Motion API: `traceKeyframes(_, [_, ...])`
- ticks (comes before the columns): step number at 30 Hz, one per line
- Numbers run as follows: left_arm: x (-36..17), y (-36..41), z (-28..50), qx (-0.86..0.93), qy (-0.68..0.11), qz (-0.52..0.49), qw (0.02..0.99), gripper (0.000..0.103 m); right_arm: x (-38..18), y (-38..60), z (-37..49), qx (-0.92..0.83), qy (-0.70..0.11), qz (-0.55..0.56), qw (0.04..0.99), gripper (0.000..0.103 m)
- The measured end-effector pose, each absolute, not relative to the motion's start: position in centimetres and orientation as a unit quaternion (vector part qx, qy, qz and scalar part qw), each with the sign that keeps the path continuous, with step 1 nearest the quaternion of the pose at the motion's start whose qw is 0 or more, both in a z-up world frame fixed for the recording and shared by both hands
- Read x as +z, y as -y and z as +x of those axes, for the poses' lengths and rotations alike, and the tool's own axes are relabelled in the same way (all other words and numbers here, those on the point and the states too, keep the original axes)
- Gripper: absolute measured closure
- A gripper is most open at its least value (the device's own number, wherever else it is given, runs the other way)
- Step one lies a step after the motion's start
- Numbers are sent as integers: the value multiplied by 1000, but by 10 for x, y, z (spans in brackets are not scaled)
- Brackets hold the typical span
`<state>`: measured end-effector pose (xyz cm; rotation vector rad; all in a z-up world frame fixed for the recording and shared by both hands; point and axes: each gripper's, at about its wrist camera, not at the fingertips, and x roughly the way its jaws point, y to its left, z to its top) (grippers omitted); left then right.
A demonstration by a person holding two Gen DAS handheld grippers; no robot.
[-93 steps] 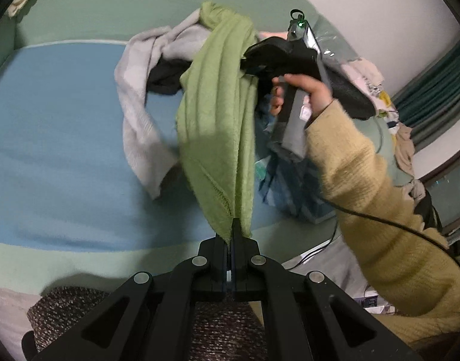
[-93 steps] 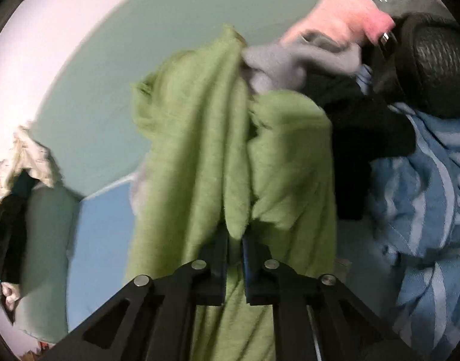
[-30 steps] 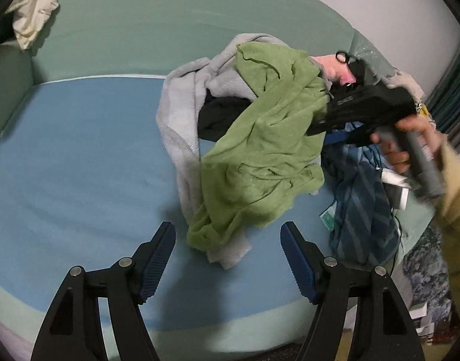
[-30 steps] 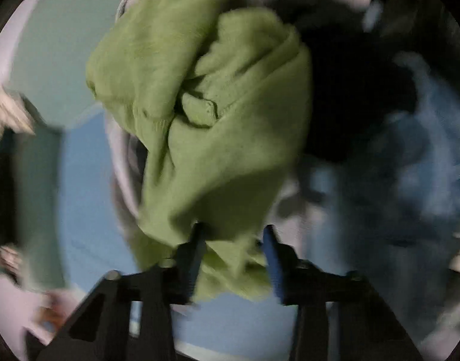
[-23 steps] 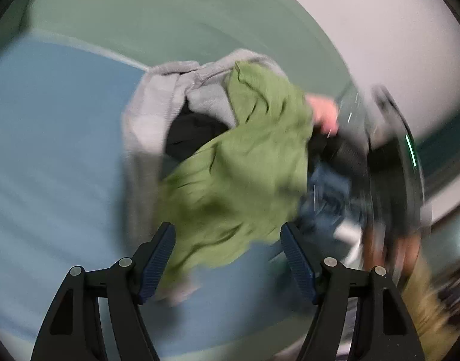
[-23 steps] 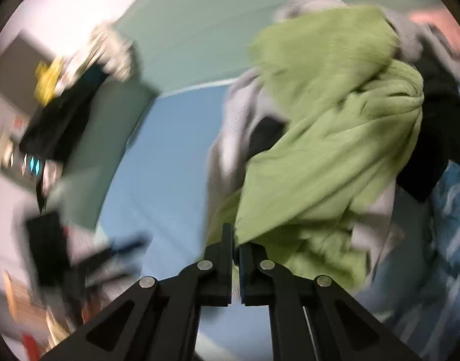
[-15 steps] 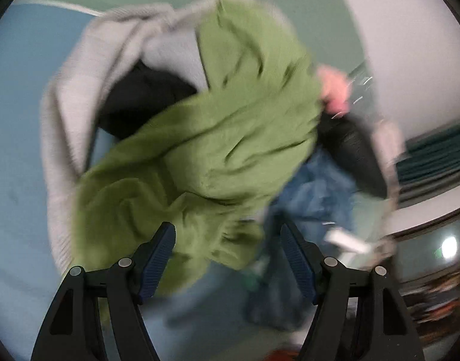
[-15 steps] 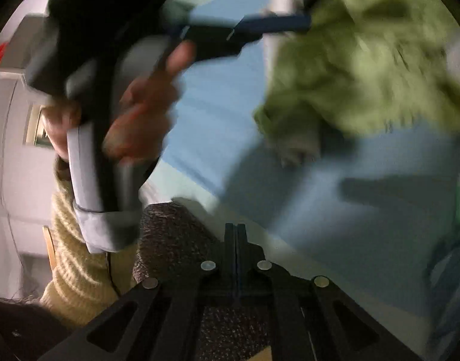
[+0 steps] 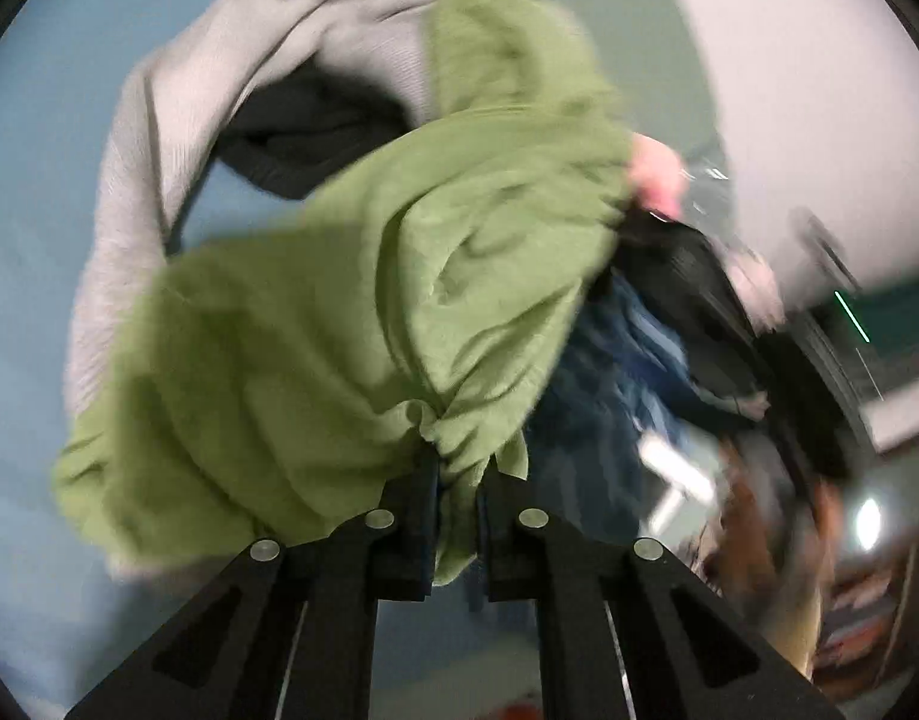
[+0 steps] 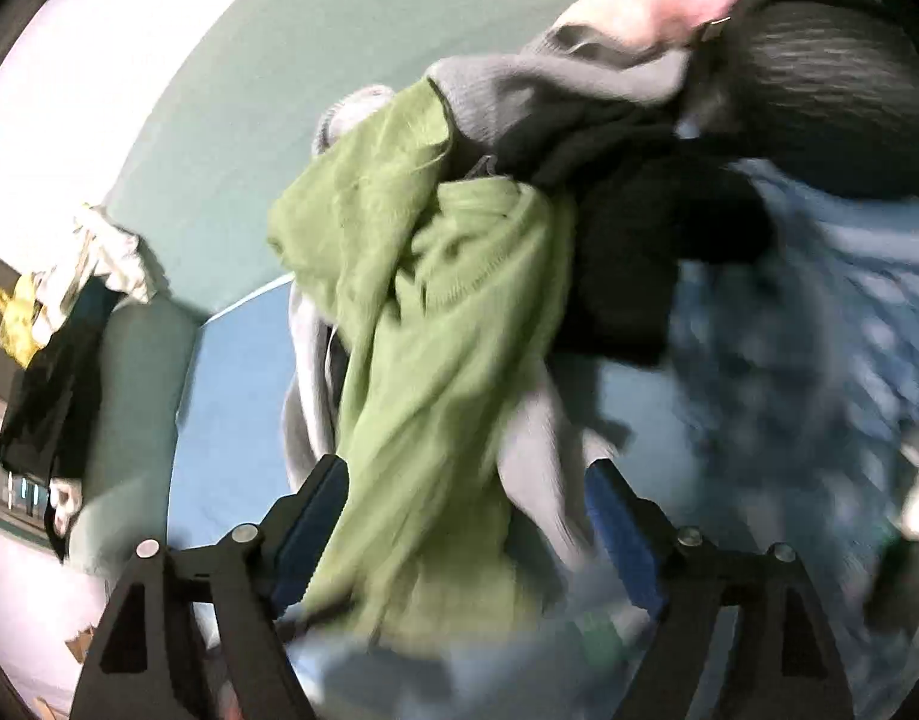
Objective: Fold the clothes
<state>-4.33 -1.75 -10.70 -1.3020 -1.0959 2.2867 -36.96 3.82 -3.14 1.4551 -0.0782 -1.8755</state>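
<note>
Left gripper: jaws closing, pinching a fold of the green sweater.
Right gripper: jaws opening wide, sweater hanging between, unpinched.

left gripper: matte black two-finger unit, flat angular arms with triangular cutouts, four silver round screw heads in a row across the linkage, black finger blocks at the tips. right gripper: same black frame and cutouts, four silver screws, blue ribbed pads on the inner faces of both fingers. At the far right of the left wrist view a blurred hand and a strip of yellowish sleeve show, too smeared for detail.
</note>
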Motion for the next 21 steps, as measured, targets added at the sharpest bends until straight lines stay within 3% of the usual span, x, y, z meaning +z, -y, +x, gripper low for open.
traceKeyframes(2, [-95, 12, -30, 788, 385, -452, 162, 94, -44, -12, -376, -724, 31, 580, 371, 21])
traceKeyframes(3, [-90, 9, -24, 788, 384, -451, 171, 95, -51, 2, -380, -721, 32, 586, 369, 50])
traceKeyframes(4, [-85, 6, -19, 789, 381, -448, 178, 95, -58, 16, -383, -717, 33, 592, 366, 71])
traceKeyframes(5, [-81, 4, -11, 794, 371, -447, 181, 95, -61, 24, -379, -718, 33, 594, 362, 83])
traceKeyframes(6, [-79, 9, -4, 799, 366, -445, 174, 95, -58, 33, -364, -717, 13, 579, 389, 89])
traceKeyframes(8, [-78, 26, 7, 804, 366, -444, 148, 94, -42, 31, -328, -720, -50, 531, 444, 90])
traceKeyframes(9, [-82, 41, 10, 799, 382, -446, 128, 85, -34, 30, -310, -719, -82, 505, 471, 90])
traceKeyframes(11, [-87, 69, 12, 786, 419, -446, 86, 45, -33, 7, -299, -697, -64, 518, 491, 90])
traceKeyframes(12, [-85, 81, 13, 787, 440, -429, 66, 19, -33, -4, -294, -686, -55, 525, 501, 90])
traceKeyframes(15, [-76, 88, -8, 812, 453, -366, 38, 19, -63, -37, -285, -653, -27, 574, 494, 91])
traceKeyframes(18, [-93, 42, -67, 814, 383, -434, 51, 19, -94, -58, -262, -617, -23, 614, 493, 91])
traceKeyframes(21, [-152, -13, -109, 747, 333, -574, 44, 19, -95, -69, -236, -580, -15, 627, 520, 91])
